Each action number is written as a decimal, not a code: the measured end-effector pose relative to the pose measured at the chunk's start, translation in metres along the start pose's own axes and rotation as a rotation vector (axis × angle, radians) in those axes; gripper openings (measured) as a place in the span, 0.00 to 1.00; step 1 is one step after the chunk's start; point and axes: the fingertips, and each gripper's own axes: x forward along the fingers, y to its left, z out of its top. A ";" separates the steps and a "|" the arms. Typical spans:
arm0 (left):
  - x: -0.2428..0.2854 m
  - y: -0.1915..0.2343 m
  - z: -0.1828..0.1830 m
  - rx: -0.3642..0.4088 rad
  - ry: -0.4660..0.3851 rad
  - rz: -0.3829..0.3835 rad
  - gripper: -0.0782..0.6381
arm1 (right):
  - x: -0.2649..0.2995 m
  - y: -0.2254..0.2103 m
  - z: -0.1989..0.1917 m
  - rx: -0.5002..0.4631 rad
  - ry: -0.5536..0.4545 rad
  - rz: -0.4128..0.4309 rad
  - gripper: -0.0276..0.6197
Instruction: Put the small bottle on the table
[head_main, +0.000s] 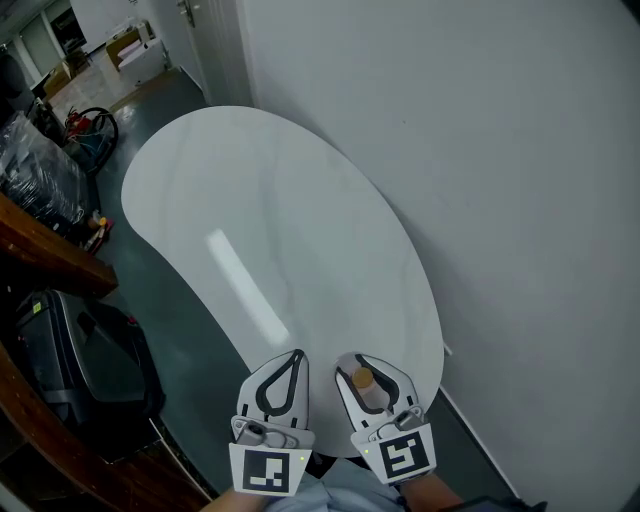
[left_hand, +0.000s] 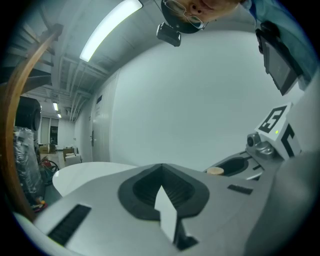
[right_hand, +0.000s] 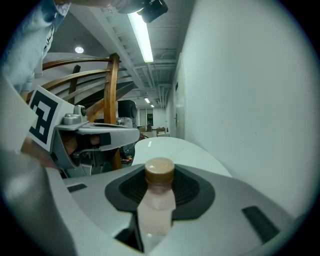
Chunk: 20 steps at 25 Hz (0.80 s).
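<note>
At the table's (head_main: 262, 215) near end, the right gripper (right_hand: 160, 192) gripped the bottle (right_hand: 157, 210) by its body, jaws partly apart, cap up. The left gripper (left_hand: 162, 189), just beside it, was closed and empty. Step judged: carry before placement. The next move would call for lowering the bottle upright onto the top, then parting the jaws.

The surface (head_main: 300, 200) is a white, glossy tabletop with a rounded, bean-like shape. Its long edge is just beside the white wall (head_main: 480, 150), above a dark floor (head_main: 190, 340).
</note>
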 end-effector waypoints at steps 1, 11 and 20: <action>0.002 0.000 -0.003 -0.032 0.005 0.003 0.11 | 0.001 -0.002 0.002 0.025 -0.032 -0.013 0.23; 0.011 0.013 -0.037 -0.264 0.104 0.068 0.11 | 0.015 -0.007 -0.014 0.137 -0.069 -0.052 0.23; 0.017 0.009 -0.054 -0.190 0.165 -0.001 0.11 | 0.024 -0.005 -0.036 0.207 -0.030 -0.065 0.23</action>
